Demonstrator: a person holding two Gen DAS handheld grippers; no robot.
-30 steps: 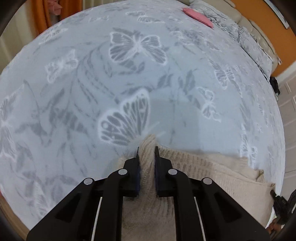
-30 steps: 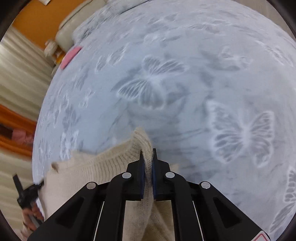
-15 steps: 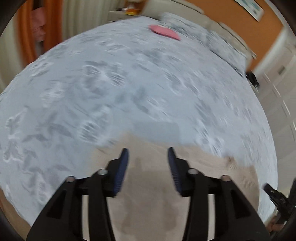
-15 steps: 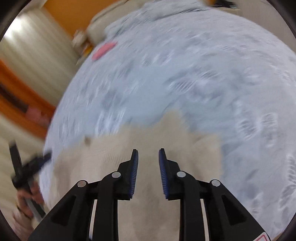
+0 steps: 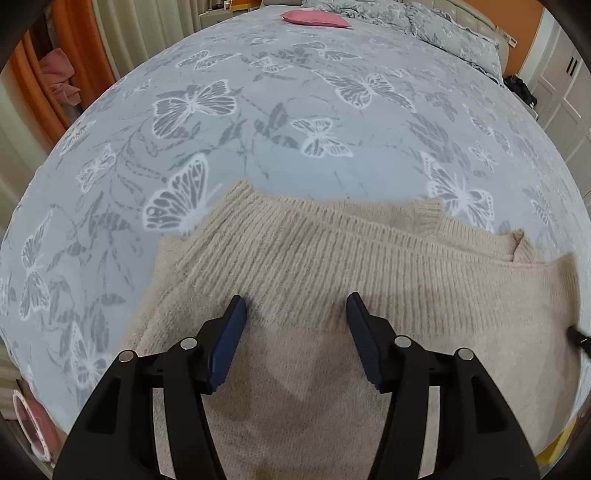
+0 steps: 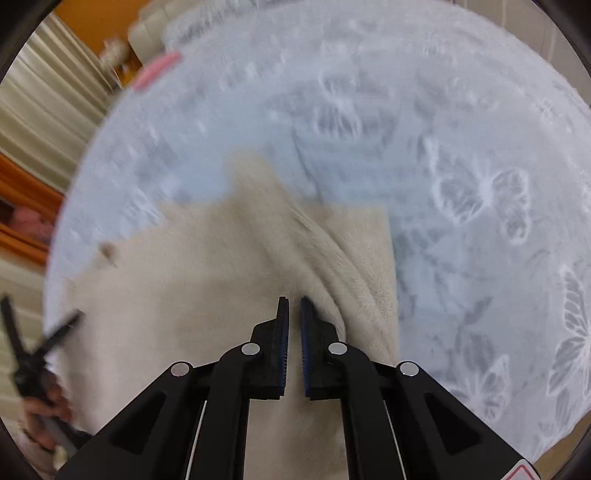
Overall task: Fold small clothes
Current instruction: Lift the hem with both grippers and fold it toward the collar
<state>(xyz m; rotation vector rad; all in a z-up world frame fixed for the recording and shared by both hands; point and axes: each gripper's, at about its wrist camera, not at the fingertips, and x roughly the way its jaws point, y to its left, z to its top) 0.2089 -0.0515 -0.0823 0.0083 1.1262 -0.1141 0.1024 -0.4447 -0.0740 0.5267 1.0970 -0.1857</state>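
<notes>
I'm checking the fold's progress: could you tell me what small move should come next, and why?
Probably lower the left gripper, its jaws opening with nothing between them, onto the ribbed hem of the beige sweater for the next fold. The sweater lies folded once on the butterfly bedspread. The right gripper is closing with no cloth visibly between its pads.

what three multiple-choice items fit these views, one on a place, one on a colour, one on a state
1. The pink cushion lies:
A) on the floor
B) at the far end of the bed
C) in a drawer

2. The sweater is:
A) navy
B) red
C) beige

3. The left claw is:
A) open over the sweater
B) clamped on a sock
C) out of view

B: it rests on the butterfly cover, far beyond the knit.
C: the ribbed knit is pale beige.
A: its jaws are opening, pads apart, nothing pinched between them.
</notes>
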